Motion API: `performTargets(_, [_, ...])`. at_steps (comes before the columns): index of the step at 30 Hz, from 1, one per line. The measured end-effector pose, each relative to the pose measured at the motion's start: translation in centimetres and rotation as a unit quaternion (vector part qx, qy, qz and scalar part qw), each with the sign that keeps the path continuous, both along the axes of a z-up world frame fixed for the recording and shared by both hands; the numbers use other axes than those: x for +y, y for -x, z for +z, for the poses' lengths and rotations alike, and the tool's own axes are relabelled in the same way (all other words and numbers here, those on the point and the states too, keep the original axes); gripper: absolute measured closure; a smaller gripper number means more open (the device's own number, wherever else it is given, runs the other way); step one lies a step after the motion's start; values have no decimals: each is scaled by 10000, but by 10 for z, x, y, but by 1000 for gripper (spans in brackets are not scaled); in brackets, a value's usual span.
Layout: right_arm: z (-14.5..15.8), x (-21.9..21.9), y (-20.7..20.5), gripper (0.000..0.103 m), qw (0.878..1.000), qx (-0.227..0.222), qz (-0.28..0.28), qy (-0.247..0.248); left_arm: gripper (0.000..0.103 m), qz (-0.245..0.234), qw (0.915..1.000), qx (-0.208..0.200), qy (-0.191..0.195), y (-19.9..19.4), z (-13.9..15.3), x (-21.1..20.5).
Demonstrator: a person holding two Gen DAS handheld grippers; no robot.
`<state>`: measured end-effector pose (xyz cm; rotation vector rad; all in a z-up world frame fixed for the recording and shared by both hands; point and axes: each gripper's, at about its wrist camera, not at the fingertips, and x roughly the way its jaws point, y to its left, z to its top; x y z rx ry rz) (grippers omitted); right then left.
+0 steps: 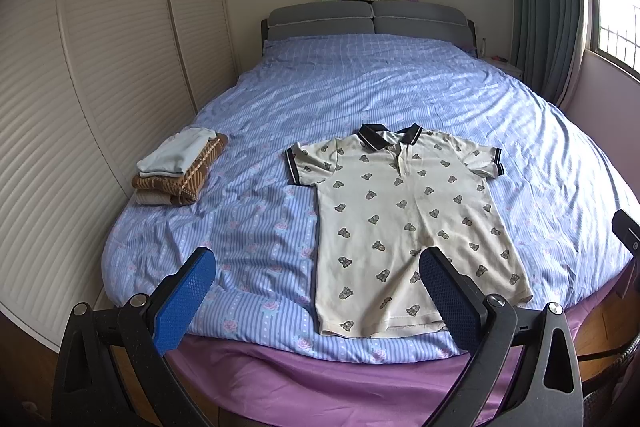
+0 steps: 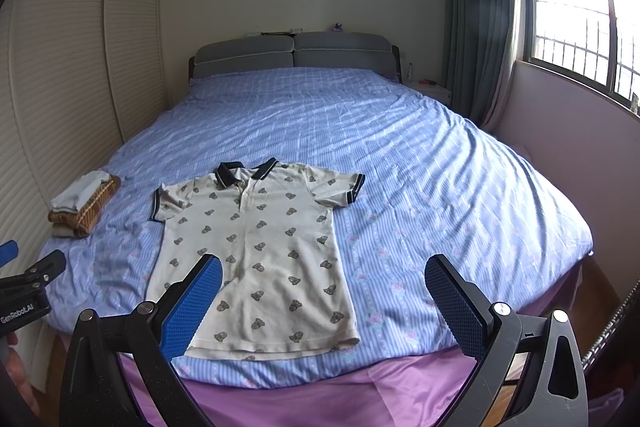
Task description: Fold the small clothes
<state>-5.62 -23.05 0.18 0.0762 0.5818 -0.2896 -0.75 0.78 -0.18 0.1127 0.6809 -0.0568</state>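
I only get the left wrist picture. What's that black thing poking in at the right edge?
Observer: That's the right gripper. Its own camera shows it open, blue pads wide apart, holding nothing.
Operator: Is there a maker's name anywhere?
Observer: Yes. In the right wrist view, the side of the left gripper reads GenRobot.AI.
Operator: Is anyone holding it?
Observer: A bare hand shows just below that lettering.

Open blue bedspread point(image 2: 420, 163) is seen right of and beyond the polo shirt point(image 2: 260, 247). Left side is obstructed by folded stack point(image 1: 180, 167) near the louvred wardrobe point(image 1: 100, 67).
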Motion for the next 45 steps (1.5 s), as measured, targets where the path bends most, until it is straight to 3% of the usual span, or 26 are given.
performTargets(30, [1,-1,-3,1,10000,6,-6,-12,0,-35,10000,-79,-36,0,-5,-2])
performTargets(38, [-4,-11,-19,1,10000,-53,23,-48,0,-169,9999,-2,-34,-26,-9,-24])
performTargets(45, [-11,-50,-72,1,9994,-310,-121,-8,0,-334,9994,-115,-27,-79,-18,-63])
